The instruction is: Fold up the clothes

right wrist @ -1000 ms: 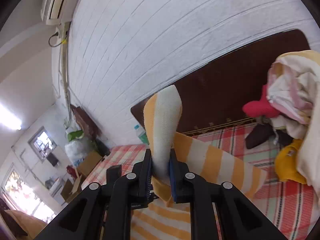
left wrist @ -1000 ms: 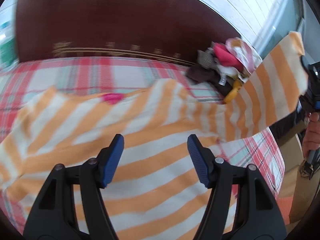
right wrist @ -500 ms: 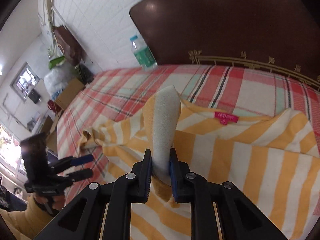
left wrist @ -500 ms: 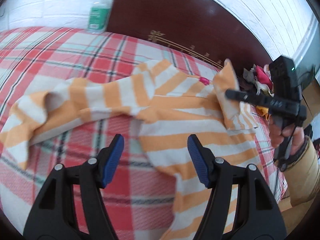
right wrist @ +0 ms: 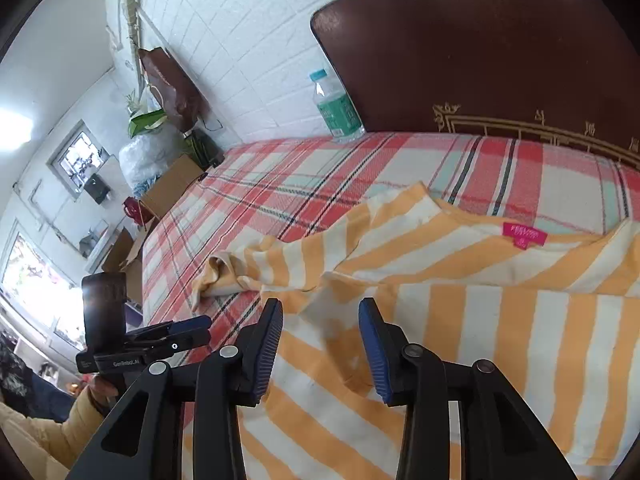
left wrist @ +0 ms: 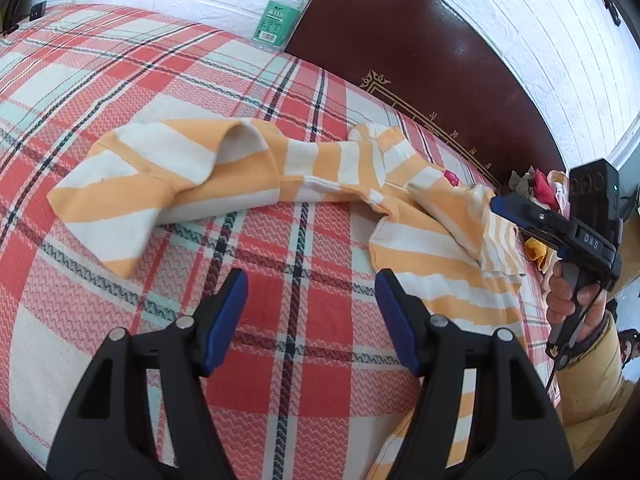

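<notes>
An orange-and-white striped shirt (left wrist: 280, 176) lies crumpled on the red plaid bed (left wrist: 120, 80), one sleeve stretched to the left. In the right wrist view the shirt (right wrist: 460, 300) shows its pink neck label (right wrist: 525, 234). My left gripper (left wrist: 312, 292) is open and empty, above bare bedsheet just in front of the shirt. My right gripper (right wrist: 320, 332) is open, low over the shirt's body with cloth between its jaws but not pinched. The right gripper also shows in the left wrist view (left wrist: 520, 216), and the left gripper in the right wrist view (right wrist: 192, 330).
A dark brown headboard (left wrist: 420, 60) stands along the far edge of the bed. A plastic water bottle (left wrist: 280, 12) stands by the white brick wall. A pile of other clothes (left wrist: 540, 188) lies at the right end. Cardboard boxes (right wrist: 168, 188) and bags stand on the floor beyond the bed.
My right gripper, which held the shirt's sleeve up, has lowered it to the bed and opened, letting the cloth go. My left gripper has pulled back off the shirt.
</notes>
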`<state>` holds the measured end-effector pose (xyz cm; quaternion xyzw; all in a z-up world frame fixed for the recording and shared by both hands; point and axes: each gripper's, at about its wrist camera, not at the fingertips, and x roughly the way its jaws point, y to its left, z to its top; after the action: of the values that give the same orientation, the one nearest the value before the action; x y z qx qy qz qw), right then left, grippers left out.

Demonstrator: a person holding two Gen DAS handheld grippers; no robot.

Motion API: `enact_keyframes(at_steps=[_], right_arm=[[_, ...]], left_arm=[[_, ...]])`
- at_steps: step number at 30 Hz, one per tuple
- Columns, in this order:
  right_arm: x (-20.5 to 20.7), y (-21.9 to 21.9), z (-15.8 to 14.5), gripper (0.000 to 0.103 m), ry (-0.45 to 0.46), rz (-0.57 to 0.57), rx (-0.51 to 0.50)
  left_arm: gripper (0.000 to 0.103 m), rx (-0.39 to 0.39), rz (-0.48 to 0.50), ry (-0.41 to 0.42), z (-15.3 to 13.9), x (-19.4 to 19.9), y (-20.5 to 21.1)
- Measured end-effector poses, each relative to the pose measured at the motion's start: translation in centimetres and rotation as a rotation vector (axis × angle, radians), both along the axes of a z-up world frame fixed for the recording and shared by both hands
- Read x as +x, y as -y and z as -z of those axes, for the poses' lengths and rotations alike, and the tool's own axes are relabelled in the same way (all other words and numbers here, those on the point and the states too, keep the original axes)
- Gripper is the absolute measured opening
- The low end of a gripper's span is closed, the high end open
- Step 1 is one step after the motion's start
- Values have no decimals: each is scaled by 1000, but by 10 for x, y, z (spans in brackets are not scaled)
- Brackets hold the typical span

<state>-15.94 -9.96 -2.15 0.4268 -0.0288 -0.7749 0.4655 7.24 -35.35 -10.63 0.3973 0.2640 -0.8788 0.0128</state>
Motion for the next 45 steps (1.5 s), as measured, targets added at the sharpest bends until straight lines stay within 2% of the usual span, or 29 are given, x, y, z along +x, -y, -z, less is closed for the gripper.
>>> enact_keyframes(at_steps=[2,5,7,10,14,18,22,27,28,29,30,31,33,38,42,45], right_arm=[[-2,-5,1,43,-13,21,16],[-11,-3,17,43,29,57,82],[-10,4,28,43,43,40,103],[-1,23,39,43,6,1,168],[5,46,48,43,-52,-23,260],[5,46,48,43,-42,-25,261],[11,40,46,43,-23,-22,227],[22,33,44,45,1,-8,185],[24,31,44,47,9,-6,174],[26,29,43,47,15,-4,165],[28,27,41,47,17,-6,160],[30,26,40,47,16,-7,160],[34,27,35,47,5,-18,156],[49,41,17,47,-59,-90,139],[65,79,8,47,-142,-201,157],[74,108,10,47,-146,-266,159]], left_arm=[[67,9,-4,4,2,-1,2],[67,24,-13,9,5,-1,5],[67,40,-19,4,5,0,8],[67,59,-38,1,6,0,13],[67,17,-96,-5,-1,4,21],[67,-159,-137,-54,-29,17,25],[67,-373,-105,-29,-45,1,25],[67,-520,-12,58,-28,-41,23],[64,-544,1,86,-21,-49,24],[57,-570,13,115,-13,-56,25],[31,-583,20,138,-7,-60,27],[19,-578,20,155,-3,-61,30],[14,-564,6,139,-5,-57,34],[10,-488,-43,19,-40,-27,44],[11,-428,-65,-70,-64,3,47],[11,-378,-94,-131,-69,36,50]])
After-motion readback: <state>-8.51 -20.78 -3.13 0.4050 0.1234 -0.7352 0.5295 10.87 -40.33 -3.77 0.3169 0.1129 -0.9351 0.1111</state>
